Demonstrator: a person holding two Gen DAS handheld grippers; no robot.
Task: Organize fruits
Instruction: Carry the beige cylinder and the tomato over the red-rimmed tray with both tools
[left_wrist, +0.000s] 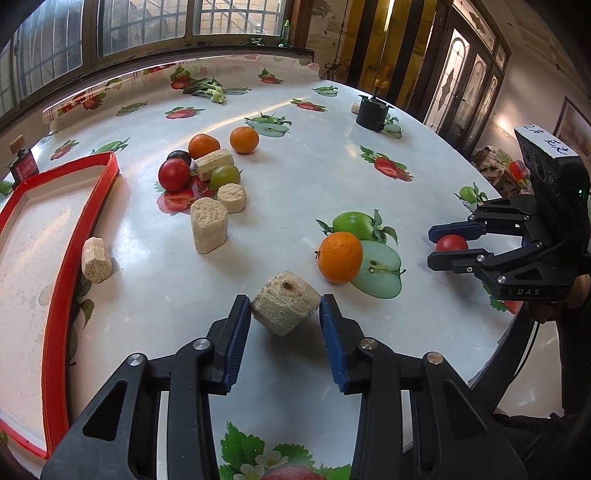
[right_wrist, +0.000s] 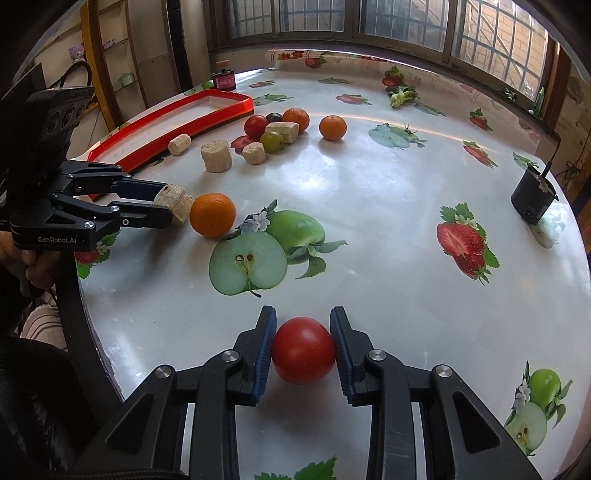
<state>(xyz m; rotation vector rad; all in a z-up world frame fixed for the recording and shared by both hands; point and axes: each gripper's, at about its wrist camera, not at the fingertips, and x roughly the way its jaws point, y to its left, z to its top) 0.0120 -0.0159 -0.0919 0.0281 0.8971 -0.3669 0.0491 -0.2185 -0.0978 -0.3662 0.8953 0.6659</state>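
Bench with red-rimmed tray at its left edge and mixed fruit near the middle. The left gripper brackets a corn-cob chunk, jaws touching but seemingly not clamped; the right gripper pinches a red tomato at the near edge. The grasp step is judged in hand; next, lift and carry both trayward.

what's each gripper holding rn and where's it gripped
Left gripper clamps a beige corn chunk across its sides; right gripper clamps a red tomato across its middle.
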